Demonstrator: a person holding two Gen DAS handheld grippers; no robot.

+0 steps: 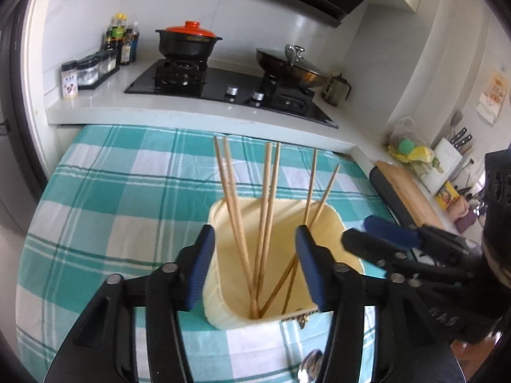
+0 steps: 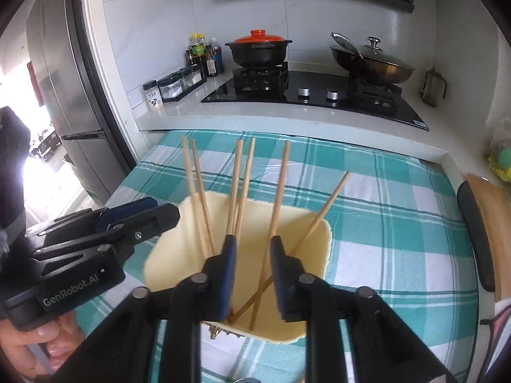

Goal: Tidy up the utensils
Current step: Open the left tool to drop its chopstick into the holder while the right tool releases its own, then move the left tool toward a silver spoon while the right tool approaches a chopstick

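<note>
Here's the cream holder [image 1: 281,287], standing upright on the teal checked tablecloth [image 1: 95,191], and it's our landmark for everything. Six wooden chopsticks [image 1: 266,210] stand inside it, leaning against its walls and fanning out above the rim.

The left gripper [image 1: 254,265] hovers right over the holder's mouth, its blue-padded fingers spread wide, one near each side of the rim, gripping nothing. The right gripper [image 2: 252,268] sits over the same opening, seen from its own camera, fingers parted with a clear gap, chopsticks showing between and beyond them but none pinched.

Just in front of the holder, at the cloth's near edge, a metal spoon [image 1: 311,368] peeks into the left view. Behind the holder, past the cloth, runs the white counter with the black hob [image 2: 319,95], a red-lidded pot [image 2: 258,49] and a glass-lidded wok [image 2: 373,63].
</note>
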